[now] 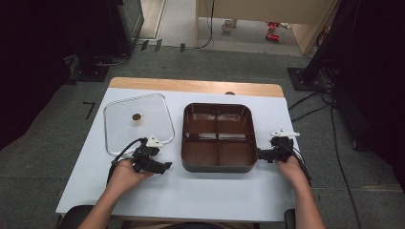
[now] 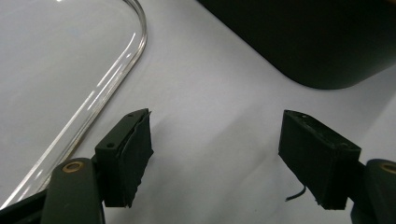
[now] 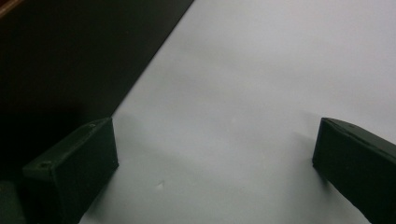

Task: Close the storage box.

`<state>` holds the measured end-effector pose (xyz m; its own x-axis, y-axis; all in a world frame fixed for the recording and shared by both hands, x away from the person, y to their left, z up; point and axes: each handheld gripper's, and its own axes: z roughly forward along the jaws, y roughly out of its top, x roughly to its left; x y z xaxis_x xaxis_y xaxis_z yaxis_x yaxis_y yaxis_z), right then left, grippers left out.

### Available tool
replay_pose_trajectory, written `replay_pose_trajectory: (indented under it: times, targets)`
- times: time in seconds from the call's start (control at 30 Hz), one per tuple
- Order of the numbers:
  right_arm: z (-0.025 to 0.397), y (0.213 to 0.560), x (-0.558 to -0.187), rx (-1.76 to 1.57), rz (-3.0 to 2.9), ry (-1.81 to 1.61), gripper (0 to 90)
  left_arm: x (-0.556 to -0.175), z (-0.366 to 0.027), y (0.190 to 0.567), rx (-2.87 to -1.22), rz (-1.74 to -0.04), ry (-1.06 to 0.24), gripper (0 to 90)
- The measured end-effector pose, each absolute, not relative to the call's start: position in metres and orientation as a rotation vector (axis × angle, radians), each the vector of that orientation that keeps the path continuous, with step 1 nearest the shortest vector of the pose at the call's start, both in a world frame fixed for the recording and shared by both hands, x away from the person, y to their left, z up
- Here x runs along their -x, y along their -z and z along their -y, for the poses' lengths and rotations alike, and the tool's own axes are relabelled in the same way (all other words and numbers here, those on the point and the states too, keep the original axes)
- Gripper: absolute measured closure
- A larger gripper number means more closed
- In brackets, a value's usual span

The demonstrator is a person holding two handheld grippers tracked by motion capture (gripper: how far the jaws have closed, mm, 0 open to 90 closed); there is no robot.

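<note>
A square brown pot (image 1: 191, 160) with four compartments sits at the middle of the white table (image 1: 215, 191). Left of it lies a clear glass lid (image 1: 119, 129) with a small brown knob (image 1: 136, 117). My left gripper (image 1: 165, 166) rests on the table between the lid's near right corner and the pot's near left corner. In the left gripper view it (image 2: 219, 123) is open over bare table, with the lid's rim (image 2: 112, 74) to its left and the pot's dark wall (image 2: 303, 46) ahead. My right gripper (image 1: 261, 154) lies just right of the pot. In the right gripper view it (image 3: 217, 128) is open beside the pot's wall (image 3: 70, 60).
A wooden strip (image 1: 191, 86) runs along the table's far edge. Grey carpet (image 1: 47, 157) surrounds the table, with dark stands and cables at both sides. Bare white table lies in front of the pot, between the person's forearms.
</note>
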<state>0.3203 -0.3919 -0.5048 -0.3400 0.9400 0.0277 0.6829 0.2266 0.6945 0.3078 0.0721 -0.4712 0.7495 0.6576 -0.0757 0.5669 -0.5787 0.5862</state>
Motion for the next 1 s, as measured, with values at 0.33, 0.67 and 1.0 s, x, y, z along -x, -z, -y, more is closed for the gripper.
replay_pose_trajectory:
  times: [0.33, 0.67, 1.0]
  targets:
    - [0.392, 0.505, -0.32, -1.497, -2.107, -0.875, 0.0, -0.314, -0.087, 0.456, -2.287, -0.909, -0.232, 24.5]
    - [0.392, 0.505, -0.32, -1.497, -2.107, -0.875, 0.0, -0.339, -0.099, 0.448, -2.245, -0.919, -0.235, 24.5]
    - [0.392, 0.505, -0.32, -1.496, -2.106, -0.877, 0.0, -0.369, -0.109, 0.446, -2.233, -0.946, -0.259, 23.9]
